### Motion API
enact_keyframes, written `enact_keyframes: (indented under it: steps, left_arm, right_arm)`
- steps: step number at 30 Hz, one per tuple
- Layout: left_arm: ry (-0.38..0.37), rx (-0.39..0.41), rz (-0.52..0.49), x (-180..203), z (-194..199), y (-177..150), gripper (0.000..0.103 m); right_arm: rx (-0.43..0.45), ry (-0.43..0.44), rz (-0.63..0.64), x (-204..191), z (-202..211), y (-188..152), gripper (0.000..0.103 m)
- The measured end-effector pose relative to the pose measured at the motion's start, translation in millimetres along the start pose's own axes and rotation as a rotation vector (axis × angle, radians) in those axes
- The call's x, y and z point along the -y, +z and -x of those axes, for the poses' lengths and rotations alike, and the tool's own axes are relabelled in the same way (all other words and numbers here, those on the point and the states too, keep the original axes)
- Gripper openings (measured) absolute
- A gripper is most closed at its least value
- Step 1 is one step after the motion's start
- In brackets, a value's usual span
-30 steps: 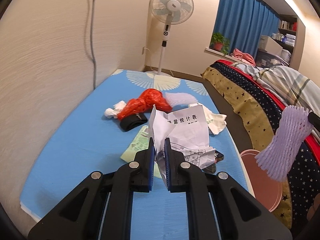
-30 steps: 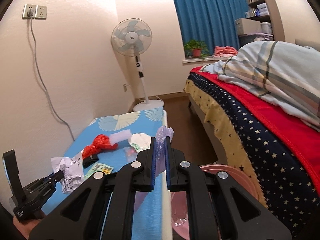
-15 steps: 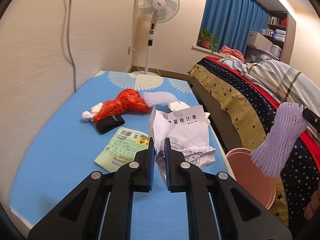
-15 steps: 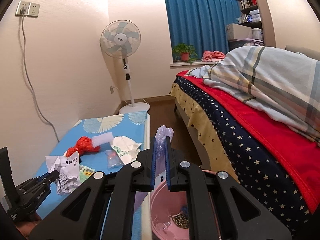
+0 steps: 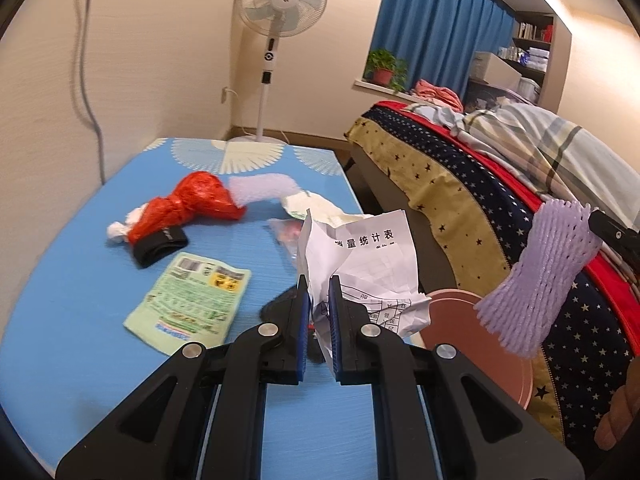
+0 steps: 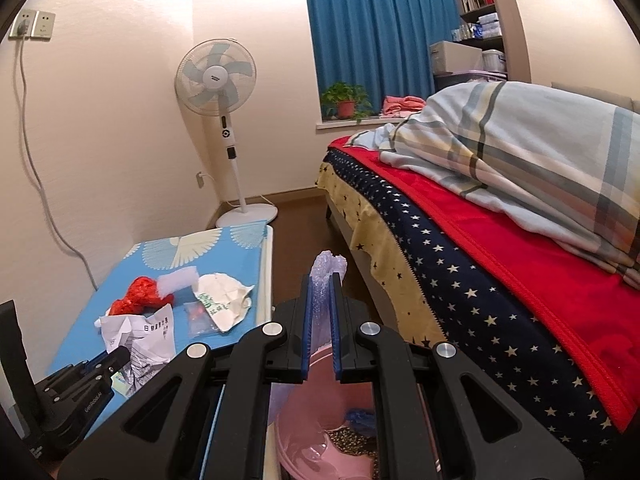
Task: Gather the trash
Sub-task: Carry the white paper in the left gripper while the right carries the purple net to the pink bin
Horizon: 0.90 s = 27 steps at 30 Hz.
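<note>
While nearly together | left jaws clamp crumpled paper | right jaws clamp foam net

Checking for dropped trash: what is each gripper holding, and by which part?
The left gripper pinches the crumpled printed paper at its lower edge. The right gripper grips the purple foam net sleeve by one end.

The crumpled paper hides part of the clear packet and a dark item on the counter. The right tool blocks most of the pink basin.
</note>
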<state>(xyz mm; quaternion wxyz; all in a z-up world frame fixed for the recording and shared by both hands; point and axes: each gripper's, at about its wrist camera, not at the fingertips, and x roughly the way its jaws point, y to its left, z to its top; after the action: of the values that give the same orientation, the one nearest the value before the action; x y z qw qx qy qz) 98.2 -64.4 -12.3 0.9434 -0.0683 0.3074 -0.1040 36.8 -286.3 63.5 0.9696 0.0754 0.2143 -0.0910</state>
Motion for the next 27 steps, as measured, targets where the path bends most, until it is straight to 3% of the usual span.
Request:
enact_keyframes:
  steps: [15, 27]
  left_arm:
    - [-0.1, -0.054, -0.061, 55, -33, -10, 0.009]
    - [-0.195, -0.158, -0.154, 105, -64, -37, 0.01]
  right_arm:
    - [-0.019, -0.126, -0.023, 29, -6, -3, 0.008]
    - [-0.071, -0.233, -0.019, 45, -16, -10, 0.01]
